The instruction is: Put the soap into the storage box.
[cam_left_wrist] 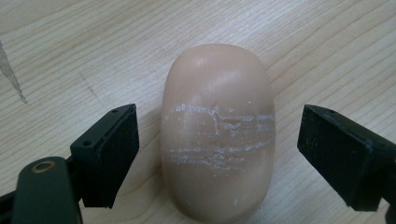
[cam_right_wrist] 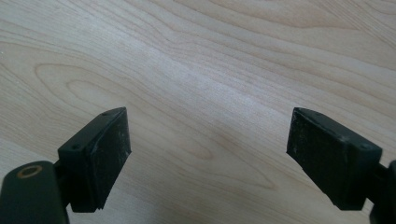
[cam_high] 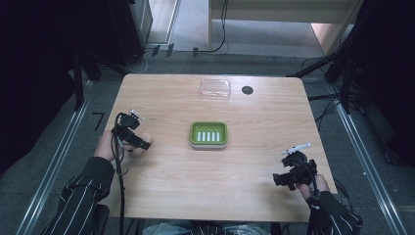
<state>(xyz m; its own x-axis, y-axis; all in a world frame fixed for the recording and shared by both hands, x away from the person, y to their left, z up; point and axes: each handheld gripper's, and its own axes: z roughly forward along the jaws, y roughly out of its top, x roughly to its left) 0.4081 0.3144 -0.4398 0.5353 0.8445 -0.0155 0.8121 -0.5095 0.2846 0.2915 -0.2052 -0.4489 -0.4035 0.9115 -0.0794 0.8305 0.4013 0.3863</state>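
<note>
Soap bar (cam_left_wrist: 217,135), peach, oval, white-scuffed, flat on table (cam_left_wrist: 70,56) between spread jaws; right jaws likewise apart.

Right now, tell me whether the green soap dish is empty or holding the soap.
Empty. The green soap dish shows only its white slotted insert, while the soap lies on the table between the left gripper's open fingers.

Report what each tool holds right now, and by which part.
Nothing is held. The left tool stands open astride the soap bar, jaws clear of its sides. The right tool is open over bare table.
</note>
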